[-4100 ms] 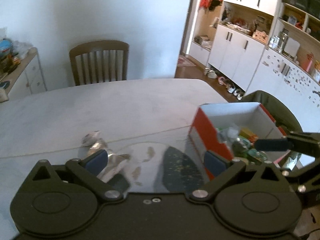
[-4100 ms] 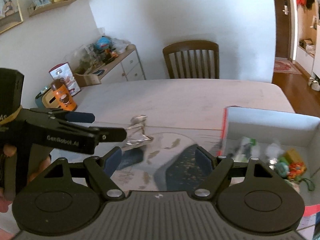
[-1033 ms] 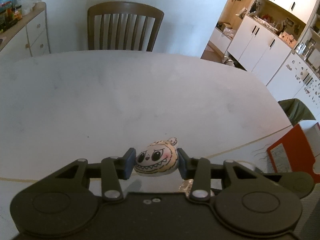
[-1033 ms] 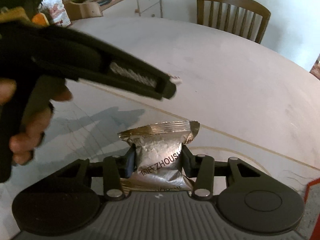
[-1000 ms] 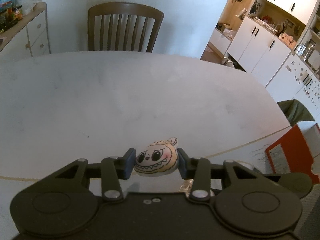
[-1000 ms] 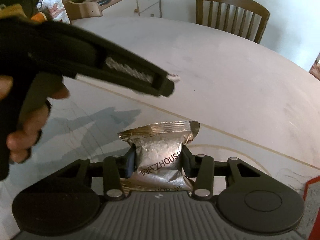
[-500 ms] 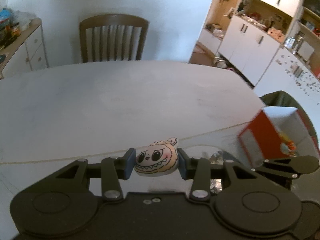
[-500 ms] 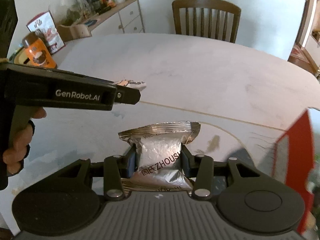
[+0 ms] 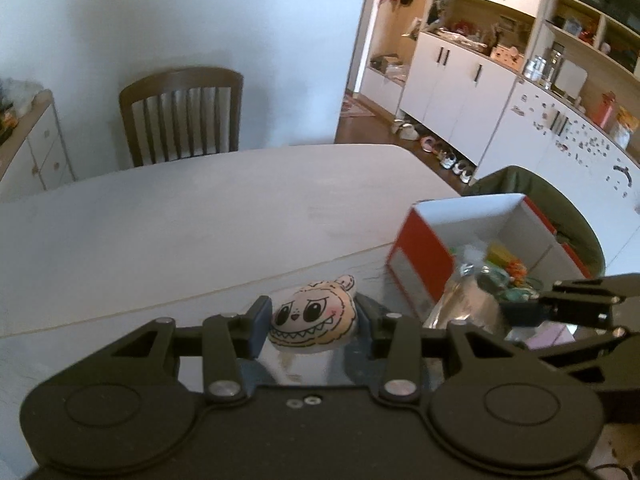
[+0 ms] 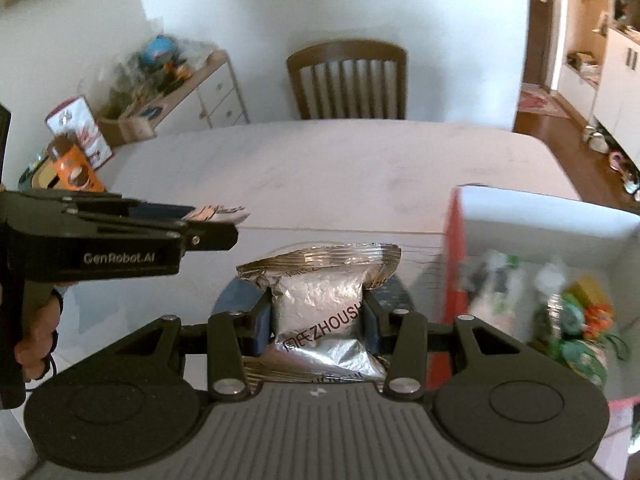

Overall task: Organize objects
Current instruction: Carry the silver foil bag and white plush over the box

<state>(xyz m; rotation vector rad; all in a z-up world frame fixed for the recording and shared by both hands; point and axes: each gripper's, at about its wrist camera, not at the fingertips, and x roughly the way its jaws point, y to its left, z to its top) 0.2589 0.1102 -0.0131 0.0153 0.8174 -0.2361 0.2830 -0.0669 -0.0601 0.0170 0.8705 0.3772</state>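
My left camera faces the toy (image 9: 311,322) head-on: a cream plush head with big dark eyes, pink cheeks and a jagged grin, one small ear poking up. My left gripper (image 9: 310,322) is clamped on it from both sides, above the counter (image 9: 192,224). From my right camera the same toy is only a thin pale edge at the tip of that gripper (image 10: 216,216), seen side-on with the hand (image 10: 38,344) wrapped round its handle.

My right camera gives the clear look at the foil packet (image 10: 320,300): crinkled silver, sealed flat along the top, dark lettering across the lower half. My right gripper (image 10: 318,316) is closed tight on its middle, blue fingers (image 10: 262,320) pressing in on each side. In the left view that packet is just a blurred silver shape near the box.

The box (image 10: 560,216), red outside and white inside, sits on the counter to my right, with small colourful things heaped in its bottom; both views show it.

The counter is pale and matte, with a thin line running across it. A brown slatted chair (image 9: 182,114) stands at its far edge against a white wall. White cabinets (image 9: 452,92) and open shelves fill the right side of the room, and a cluttered sideboard (image 10: 188,84) stands on the left.
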